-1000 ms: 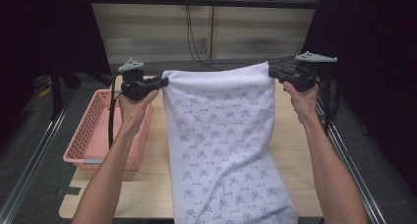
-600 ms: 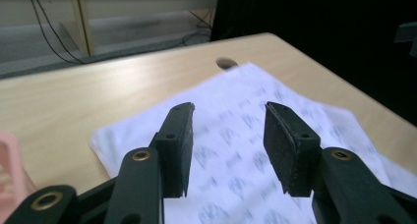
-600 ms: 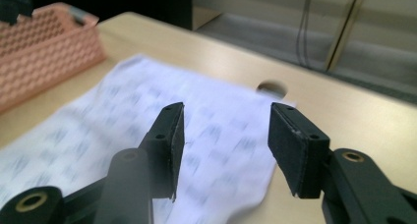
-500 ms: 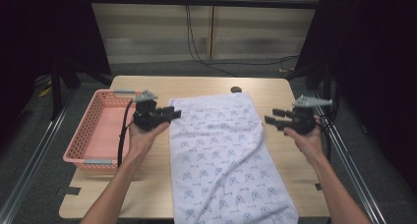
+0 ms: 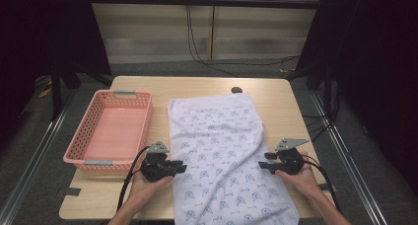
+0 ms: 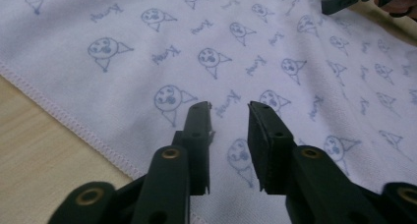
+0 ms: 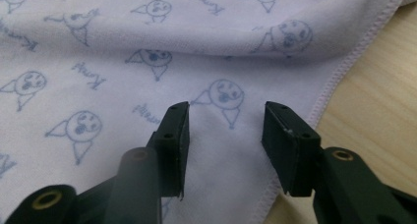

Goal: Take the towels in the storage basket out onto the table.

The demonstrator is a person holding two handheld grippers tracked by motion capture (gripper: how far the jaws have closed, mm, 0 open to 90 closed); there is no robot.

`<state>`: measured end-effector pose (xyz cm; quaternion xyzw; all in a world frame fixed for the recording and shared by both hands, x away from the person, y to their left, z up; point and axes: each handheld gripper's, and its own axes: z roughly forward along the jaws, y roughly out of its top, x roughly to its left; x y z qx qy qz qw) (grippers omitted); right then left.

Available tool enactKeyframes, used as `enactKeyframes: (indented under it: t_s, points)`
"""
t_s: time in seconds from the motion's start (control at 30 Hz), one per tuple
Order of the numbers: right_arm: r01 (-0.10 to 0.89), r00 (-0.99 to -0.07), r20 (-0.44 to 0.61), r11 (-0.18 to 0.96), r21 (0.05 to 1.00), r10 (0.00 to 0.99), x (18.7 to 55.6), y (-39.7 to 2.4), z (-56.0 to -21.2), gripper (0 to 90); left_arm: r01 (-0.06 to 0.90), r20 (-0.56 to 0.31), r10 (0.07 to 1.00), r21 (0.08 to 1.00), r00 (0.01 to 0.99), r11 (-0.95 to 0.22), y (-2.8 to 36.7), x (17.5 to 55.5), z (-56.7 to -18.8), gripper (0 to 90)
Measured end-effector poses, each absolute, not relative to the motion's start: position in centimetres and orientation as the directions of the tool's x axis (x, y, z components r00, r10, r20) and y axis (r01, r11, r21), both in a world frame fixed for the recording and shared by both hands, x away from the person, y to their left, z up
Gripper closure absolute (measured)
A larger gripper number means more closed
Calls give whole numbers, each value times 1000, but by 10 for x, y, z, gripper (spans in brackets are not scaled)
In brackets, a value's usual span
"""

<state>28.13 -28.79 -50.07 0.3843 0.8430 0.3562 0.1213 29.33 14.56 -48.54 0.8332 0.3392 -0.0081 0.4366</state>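
**Towel flat on the table, both grippers empty**

I see the printed towel (image 5: 222, 151) spread down the table's (image 5: 197, 87) middle, its near end at the front edge. My left gripper (image 5: 181, 167) sits at its left hem, my right gripper (image 5: 263, 160) at its right hem. Both sets of jaws, just closing a little, stand apart with nothing gripped. A pink basket (image 5: 81, 141) rests along the table's left edge.

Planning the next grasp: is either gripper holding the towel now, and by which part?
Nothing is held. The left gripper and right gripper stand open above the towel.
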Motion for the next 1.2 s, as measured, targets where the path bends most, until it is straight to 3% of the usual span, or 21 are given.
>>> enactKeyframes:
  t_s: [0.03, 0.07, 0.13, 0.2, 0.27, 0.37, 0.47, 0.5, 0.53, 0.6, 0.7, 0.73, 0.83, 1.03, 1.2]
  points:
    - [561, -675, 69, 451, 694, 734, 281, -288, -501, 543, 576, -305, 567, 717, 765, -392, 144, 293, -487, 692]
    - [553, -670, 46, 457, 697, 741, 282, -289, -501, 638, 571, -284, 573, 708, 769, -415, 142, 292, -490, 625]
    - [549, -671, 42, 457, 700, 741, 280, -290, -501, 676, 569, -278, 573, 705, 771, -423, 141, 292, -491, 600]
    - [562, -674, 41, 476, 677, 737, 266, -294, -498, 849, 558, -250, 574, 694, 780, -455, 138, 292, -494, 565]
    - [559, -675, 41, 475, 680, 736, 260, -295, -498, 858, 554, -250, 569, 695, 783, -458, 137, 291, -495, 587]
    - [585, -672, 61, 478, 656, 738, 239, -303, -494, 876, 534, -222, 560, 689, 798, -489, 132, 289, -498, 649]
    - [603, -684, 94, 489, 630, 723, 219, -306, -491, 876, 518, -192, 563, 692, 804, -504, 130, 289, -499, 824]
    - [603, -684, 94, 489, 630, 723, 219, -306, -491, 876, 511, -183, 559, 690, 809, -513, 129, 289, -499, 824]
    - [605, -693, 109, 493, 626, 712, 212, -306, -491, 875, 514, -200, 543, 682, 815, -521, 129, 288, -498, 895]
    - [607, -696, 117, 495, 622, 708, 209, -307, -490, 872, 510, -197, 537, 678, 820, -529, 128, 286, -498, 900]
    - [605, -697, 142, 471, 643, 702, 203, -309, -488, 799, 503, -199, 518, 665, 832, -552, 132, 277, -496, 900]
    - [602, -693, 157, 444, 664, 704, 202, -313, -485, 728, 520, -219, 523, 662, 823, -540, 134, 274, -496, 897]
    - [595, -679, 141, 427, 681, 721, 204, -316, -483, 676, 527, -234, 518, 655, 823, -542, 142, 267, -495, 869]
    - [587, -644, 138, 370, 720, 752, 222, -317, -475, 524, 556, -269, 548, 688, 792, -466, 144, 280, -488, 638]
    - [579, -630, 134, 348, 737, 765, 255, -308, -477, 447, 569, -257, 594, 703, 762, -426, 139, 305, -482, 553]
